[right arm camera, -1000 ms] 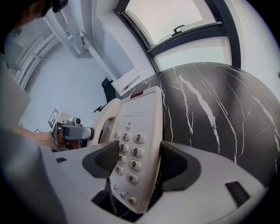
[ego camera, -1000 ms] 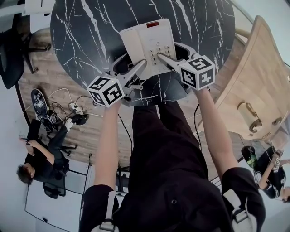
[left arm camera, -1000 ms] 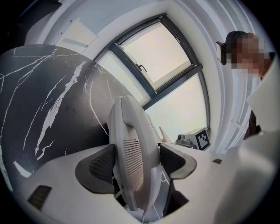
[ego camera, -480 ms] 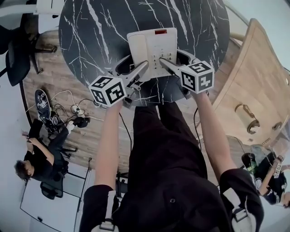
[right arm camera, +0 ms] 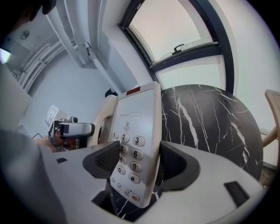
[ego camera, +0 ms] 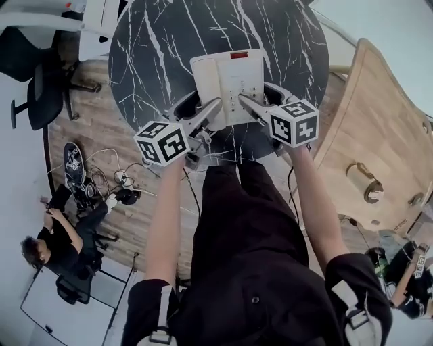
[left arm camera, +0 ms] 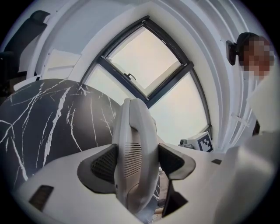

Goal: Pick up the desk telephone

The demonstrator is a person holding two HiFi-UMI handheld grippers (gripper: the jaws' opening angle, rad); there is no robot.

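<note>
The white desk telephone (ego camera: pixel 226 80) hangs over the near edge of the round black marble table (ego camera: pixel 162 40), gripped from both sides. My left gripper (ego camera: pixel 205 112) is shut on its handset side; in the left gripper view the handset (left arm camera: pixel 133 144) stands on edge between the pads of my left gripper (left arm camera: pixel 136 159). My right gripper (ego camera: pixel 251 103) is shut on the keypad side. In the right gripper view the telephone's keypad face (right arm camera: pixel 134 140) tilts up between the pads of my right gripper (right arm camera: pixel 139 164), with the table behind it.
A wooden chair (ego camera: pixel 379 135) stands close at the right of the table. An office chair (ego camera: pixel 40 88) and a white desk (ego camera: pixel 101 20) are at the left. Cables (ego camera: pixel 101 177) lie on the wood floor, and a seated person (ego camera: pixel 51 246) is at lower left.
Both grippers have risen with the telephone held between them, so it now hangs above the tabletop. The grips look the same.
</note>
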